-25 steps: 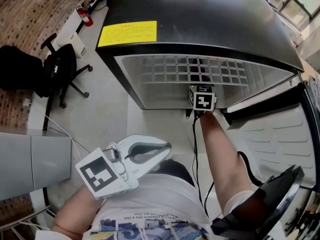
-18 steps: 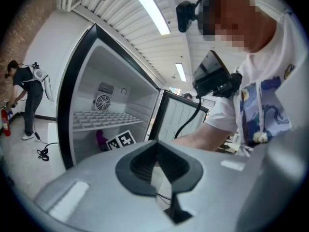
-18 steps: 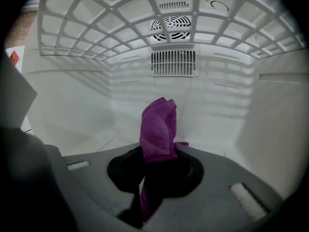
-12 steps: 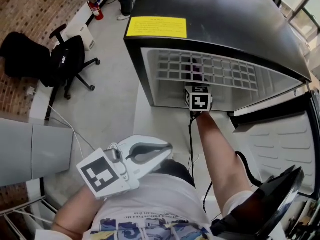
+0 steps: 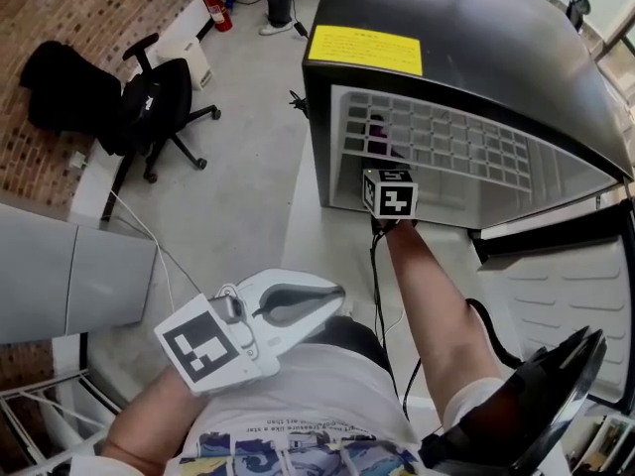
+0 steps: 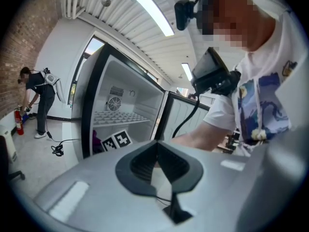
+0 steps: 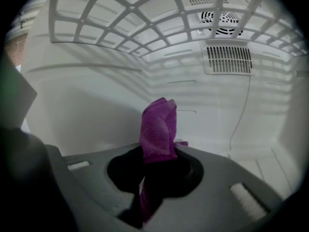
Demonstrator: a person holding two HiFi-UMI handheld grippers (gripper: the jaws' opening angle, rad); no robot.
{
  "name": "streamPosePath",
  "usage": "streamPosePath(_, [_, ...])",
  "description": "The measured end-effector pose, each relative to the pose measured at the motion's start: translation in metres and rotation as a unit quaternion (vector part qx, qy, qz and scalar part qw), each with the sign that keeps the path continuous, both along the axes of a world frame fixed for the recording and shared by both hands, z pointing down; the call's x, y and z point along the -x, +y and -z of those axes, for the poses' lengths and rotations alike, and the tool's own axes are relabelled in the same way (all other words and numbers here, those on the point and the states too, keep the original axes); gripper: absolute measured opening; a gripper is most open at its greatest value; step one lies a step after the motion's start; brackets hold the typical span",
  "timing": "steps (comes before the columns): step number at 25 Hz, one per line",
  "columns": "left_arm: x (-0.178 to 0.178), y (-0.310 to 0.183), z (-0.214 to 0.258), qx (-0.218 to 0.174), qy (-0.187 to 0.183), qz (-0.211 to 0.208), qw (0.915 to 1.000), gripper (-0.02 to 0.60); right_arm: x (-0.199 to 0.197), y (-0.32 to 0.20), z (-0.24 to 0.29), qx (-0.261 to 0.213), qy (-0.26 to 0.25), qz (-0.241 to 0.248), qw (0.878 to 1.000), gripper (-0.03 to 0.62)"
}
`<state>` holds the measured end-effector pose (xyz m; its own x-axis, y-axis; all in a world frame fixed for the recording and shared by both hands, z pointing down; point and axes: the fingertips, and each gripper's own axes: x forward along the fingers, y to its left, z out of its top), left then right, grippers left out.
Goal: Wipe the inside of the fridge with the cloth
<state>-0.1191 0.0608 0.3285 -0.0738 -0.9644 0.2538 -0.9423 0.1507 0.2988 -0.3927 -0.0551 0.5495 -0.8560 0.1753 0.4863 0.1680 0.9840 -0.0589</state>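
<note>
While the right arm reaches into the fridge [image 5: 466, 38], the left gripper [image 5: 332, 294] hangs outside it, well short of the opening and close to the person's torso. Left gripper view: jaws pressed together, nothing between them [image 6: 157, 142].

Left of the fridge: bare floor, an office chair [image 5: 149, 97] well apart, a fire extinguisher [image 5: 215, 8] by the brick wall. Plenty of room on that side.

Right gripper [image 5: 389, 193]: marker cube sits at the fridge's front edge, near the left wall of the opening, under the wire shelf [image 5: 446, 147]. Right gripper view: jaws clamped on the cloth [image 7: 158, 129]. The cloth is purple; a bunched fold stands up above the jaw tips and a tail hangs down between them. From the head view, a bit of cloth [image 5: 378, 127] shows through the shelf grid, just beyond the cube.

Inside the fridge: shelf close overhead [image 7: 145, 13], left side wall near, rear wall with vent slots [image 7: 229, 59] ahead. Whether the cloth touches the wall, cannot tell. Open space runs to the right along the rear wall.

Right of the fridge: door [image 5: 556, 296] swung open.

Versus a second ago: the cube was near the middle of the opening; now it is toward the left wall. The fridge sits further right in the head view. Left gripper unchanged.
</note>
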Motion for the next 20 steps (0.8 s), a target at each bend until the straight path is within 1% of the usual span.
streamPosePath(6, [-0.001, 0.016, 0.001, 0.007, -0.002, 0.018, 0.9998, 0.005, 0.002, 0.025, 0.003, 0.021, -0.007, 0.015, 1.0, 0.052])
streamPosePath(10, [-0.005, 0.018, -0.003, 0.011, -0.002, 0.019, 0.9998, 0.005, 0.001, 0.029, 0.009, 0.04, -0.019, 0.014, 0.999, 0.052])
streamPosePath(14, [-0.009, 0.018, -0.003, 0.007, -0.003, 0.007, 0.9999, 0.005, -0.008, 0.016, 0.023, 0.021, -0.04, -0.001, 0.999, 0.052])
streamPosePath(20, [-0.017, -0.004, 0.001, -0.001, -0.002, -0.034, 0.9994, 0.005, -0.03, -0.041, 0.04, -0.012, -0.053, -0.046, 0.997, 0.052])
